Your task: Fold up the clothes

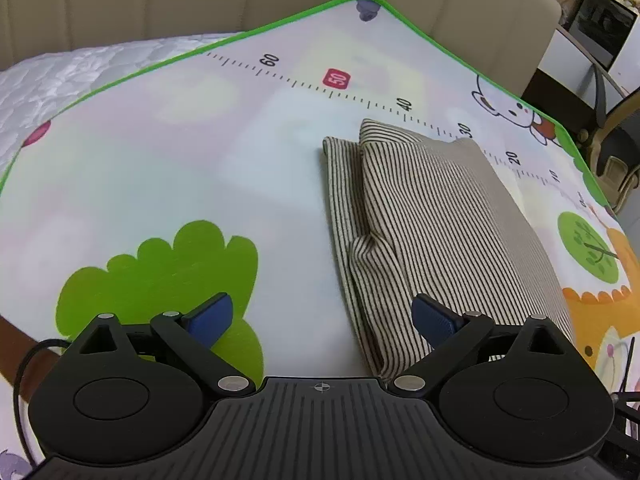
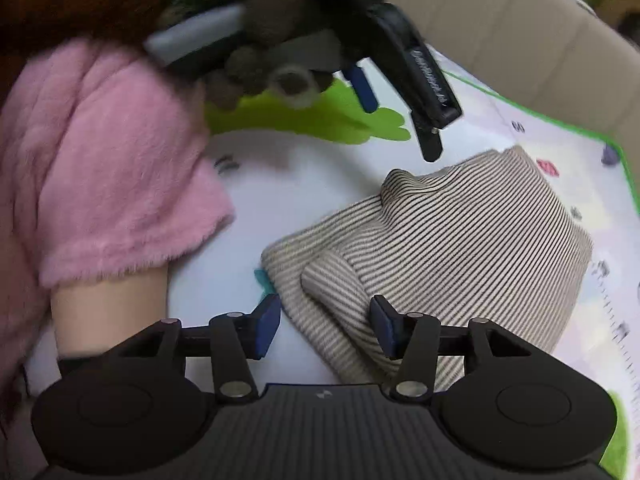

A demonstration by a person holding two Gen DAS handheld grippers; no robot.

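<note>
Looking through the left wrist cam: striped garment (image 1: 436, 220) already stacked in a compact multi-layer bundle on the cartoon play mat (image 1: 168, 168), out around 1 o'clock, with left gripper (image 1: 324, 318) spread wide and holding nothing. Switching to the right wrist view: same bundle at 2 o'clock, right gripper (image 2: 326, 326) also released, straddling its near rolled edge, so probably mostly folded, maybe one tidy-up left.
</note>
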